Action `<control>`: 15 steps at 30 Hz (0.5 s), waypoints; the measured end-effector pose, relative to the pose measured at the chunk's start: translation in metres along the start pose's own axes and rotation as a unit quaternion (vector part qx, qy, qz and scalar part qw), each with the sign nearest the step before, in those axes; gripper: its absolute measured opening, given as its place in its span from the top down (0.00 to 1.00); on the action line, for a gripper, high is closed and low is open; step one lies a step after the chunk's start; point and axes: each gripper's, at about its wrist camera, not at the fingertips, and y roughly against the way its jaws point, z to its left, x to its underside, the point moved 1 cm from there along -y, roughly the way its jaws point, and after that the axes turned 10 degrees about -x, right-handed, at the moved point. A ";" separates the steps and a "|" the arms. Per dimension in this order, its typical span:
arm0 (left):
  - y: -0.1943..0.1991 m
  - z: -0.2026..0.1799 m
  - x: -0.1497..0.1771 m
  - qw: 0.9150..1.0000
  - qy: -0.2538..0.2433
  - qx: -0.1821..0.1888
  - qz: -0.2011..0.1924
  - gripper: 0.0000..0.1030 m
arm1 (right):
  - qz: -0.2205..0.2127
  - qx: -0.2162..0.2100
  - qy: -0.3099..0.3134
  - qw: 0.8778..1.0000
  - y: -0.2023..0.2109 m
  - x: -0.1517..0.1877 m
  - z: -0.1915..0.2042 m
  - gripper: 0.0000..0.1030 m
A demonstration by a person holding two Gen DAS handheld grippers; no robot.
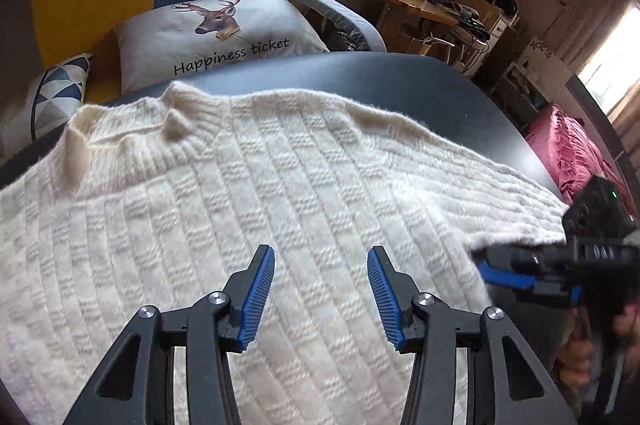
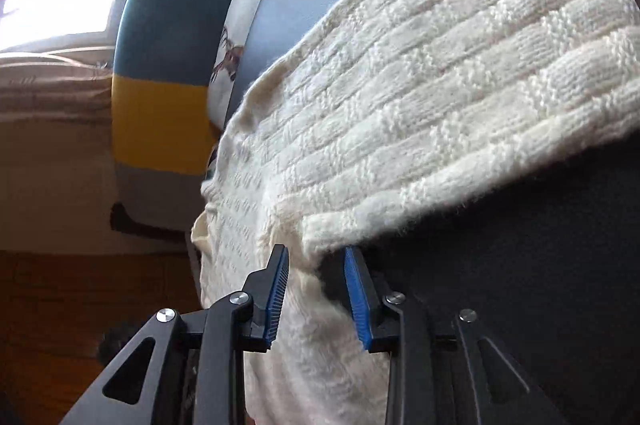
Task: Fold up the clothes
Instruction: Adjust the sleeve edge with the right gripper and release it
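1. Cream knit sweater (image 1: 248, 193) lies spread over the dark tabletop (image 1: 400, 81), collar at upper left of the left wrist frame.
2. Left hand-held gripper (image 1: 321, 295): fingers wide apart above the knit at bottom centre, holding nothing.
3. Right hand-held gripper (image 2: 317, 295): fingers parted around the sweater's edge, not closed on it.

One cream cable-knit sweater (image 1: 248, 193) lies on one dark round bench (image 1: 360, 73). Two black grippers with blue ribbed fingers (image 1: 262, 289) show, left (image 1: 321, 295) and right (image 2: 316, 295). Two printed cushions: a white deer cushion (image 1: 216, 37), a blue-triangle cushion (image 1: 60, 93).
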 end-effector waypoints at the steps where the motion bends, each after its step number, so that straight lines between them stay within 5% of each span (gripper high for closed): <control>1: 0.001 0.000 0.009 1.000 -0.008 -0.001 0.001 0.52 | -0.013 -0.005 0.004 1.000 -0.004 -0.001 0.003 0.70; 6: -0.005 0.002 0.041 0.999 -0.040 -0.008 0.010 0.51 | -0.092 -0.064 0.033 0.993 0.003 -0.019 0.022 0.71; 8: -0.004 0.004 0.043 0.999 -0.039 -0.003 0.007 0.51 | -0.103 -0.035 0.062 0.992 0.010 -0.025 0.034 0.71; 15: -0.004 0.005 0.048 0.999 -0.042 0.009 -0.003 0.45 | -0.026 0.021 0.101 0.994 -0.009 -0.013 0.032 0.71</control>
